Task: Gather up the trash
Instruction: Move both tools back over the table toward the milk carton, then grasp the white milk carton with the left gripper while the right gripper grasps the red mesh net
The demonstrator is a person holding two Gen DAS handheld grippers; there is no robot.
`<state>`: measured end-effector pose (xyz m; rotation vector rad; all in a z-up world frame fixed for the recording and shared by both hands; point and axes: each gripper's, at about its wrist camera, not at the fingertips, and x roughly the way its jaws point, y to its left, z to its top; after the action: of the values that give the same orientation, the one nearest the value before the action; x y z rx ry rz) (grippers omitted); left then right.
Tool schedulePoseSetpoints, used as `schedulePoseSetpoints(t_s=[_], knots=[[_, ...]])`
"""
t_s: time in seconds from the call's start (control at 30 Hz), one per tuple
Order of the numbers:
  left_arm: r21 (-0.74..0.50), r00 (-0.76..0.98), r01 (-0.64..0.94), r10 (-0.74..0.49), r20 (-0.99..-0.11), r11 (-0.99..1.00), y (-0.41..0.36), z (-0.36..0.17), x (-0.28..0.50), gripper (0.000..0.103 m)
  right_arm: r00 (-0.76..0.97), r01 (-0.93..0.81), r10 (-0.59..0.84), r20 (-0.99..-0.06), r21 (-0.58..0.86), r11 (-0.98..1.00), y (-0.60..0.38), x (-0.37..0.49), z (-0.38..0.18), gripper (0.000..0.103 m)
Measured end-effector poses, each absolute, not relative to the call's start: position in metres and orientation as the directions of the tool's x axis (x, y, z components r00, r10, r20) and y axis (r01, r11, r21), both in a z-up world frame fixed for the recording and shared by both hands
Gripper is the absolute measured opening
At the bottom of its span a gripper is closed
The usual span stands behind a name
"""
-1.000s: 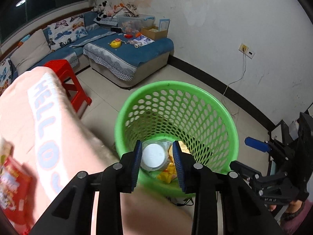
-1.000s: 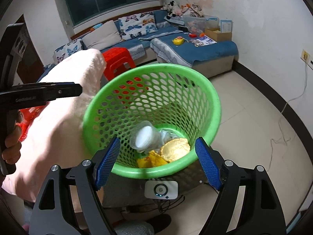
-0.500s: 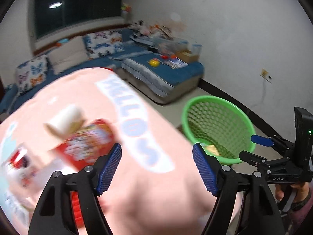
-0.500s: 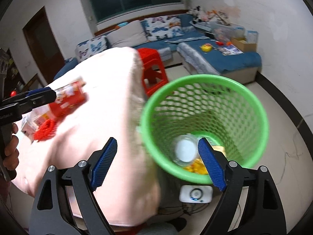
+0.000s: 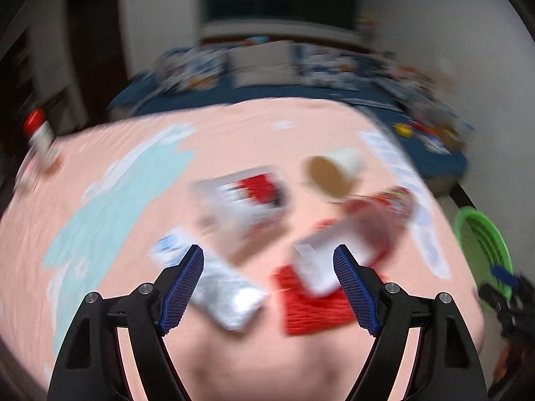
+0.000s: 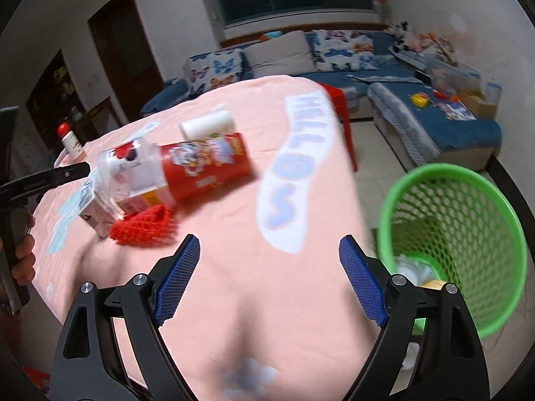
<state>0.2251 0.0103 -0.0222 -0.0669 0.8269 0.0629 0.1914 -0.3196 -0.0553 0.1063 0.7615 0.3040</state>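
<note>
Blue-padded fingers (image 5: 182,289) spread wide, empty

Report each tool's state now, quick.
Left tool: open, its jaws have just been opening, nothing held.
Right tool: open, its jaws opened slightly, nothing held.

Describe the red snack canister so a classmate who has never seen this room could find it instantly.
Start at the pink tablecloth left of the green basket. In the trash cluster lies the red snack canister, on its side; unlike the white cup behind it, it carries cartoon print.
</note>
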Motion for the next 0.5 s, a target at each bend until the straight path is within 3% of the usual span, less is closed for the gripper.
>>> schedulePoseSetpoints(t_s=[0.17, 0.5], knots=[[-0.059, 0.602, -0.246, 0.105, -0.791, 0.968, 0.054, -0.038, 0.24, 0.08, 0.666, -0.288, 0.347, -0.661, 0.202, 0.936, -0.293, 0.198, -0.053, 0.085], [-0.184, 0.512, -0.352, 0.024, -0.858, 0.918, 0.08, -0.069, 0.254, 0.08, 0.613, -0.357, 0.387, -0.689, 0.195, 0.914, -0.257, 0.205, -0.063, 0.085]])
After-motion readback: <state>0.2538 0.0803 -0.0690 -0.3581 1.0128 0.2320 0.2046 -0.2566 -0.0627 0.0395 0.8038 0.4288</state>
